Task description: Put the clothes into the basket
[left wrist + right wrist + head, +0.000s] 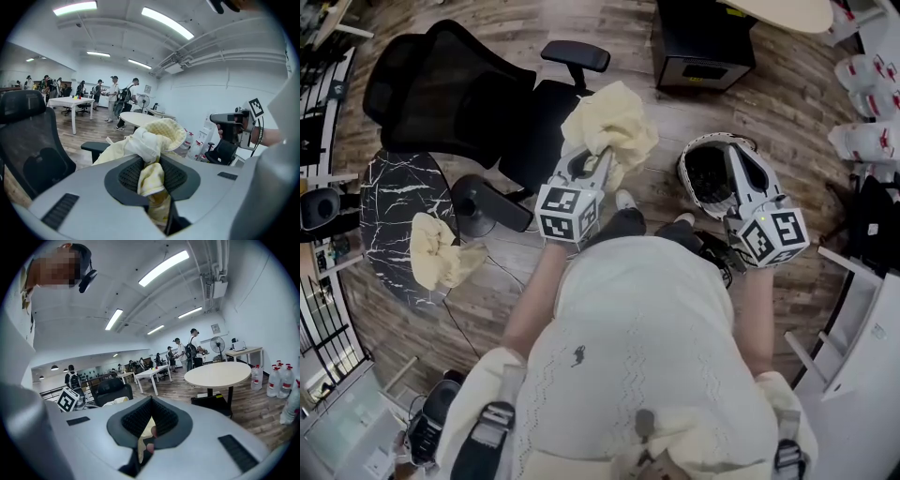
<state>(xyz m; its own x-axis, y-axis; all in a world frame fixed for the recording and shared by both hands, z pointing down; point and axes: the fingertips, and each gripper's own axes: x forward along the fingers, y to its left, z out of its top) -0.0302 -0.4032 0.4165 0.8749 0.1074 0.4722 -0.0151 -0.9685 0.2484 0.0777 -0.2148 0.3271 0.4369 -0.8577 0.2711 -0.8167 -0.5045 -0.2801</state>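
My left gripper (600,157) is shut on a crumpled pale yellow garment (614,120), held up in the air in front of the black chair. In the left gripper view the cloth (157,138) is pinched between the black pads and bulges out over them. A second pale yellow garment (438,251) lies on the small marble table. The white basket (692,159) with a dark inside stands on the floor to the right. My right gripper (736,159) hangs above it with its jaws together and nothing clearly between them (149,417).
A black office chair (459,94) stands at the upper left, next to the round black marble table (394,197). A black box (703,42) sits behind the basket. Water bottles (862,103) and white furniture (862,328) line the right side. Several people stand far off.
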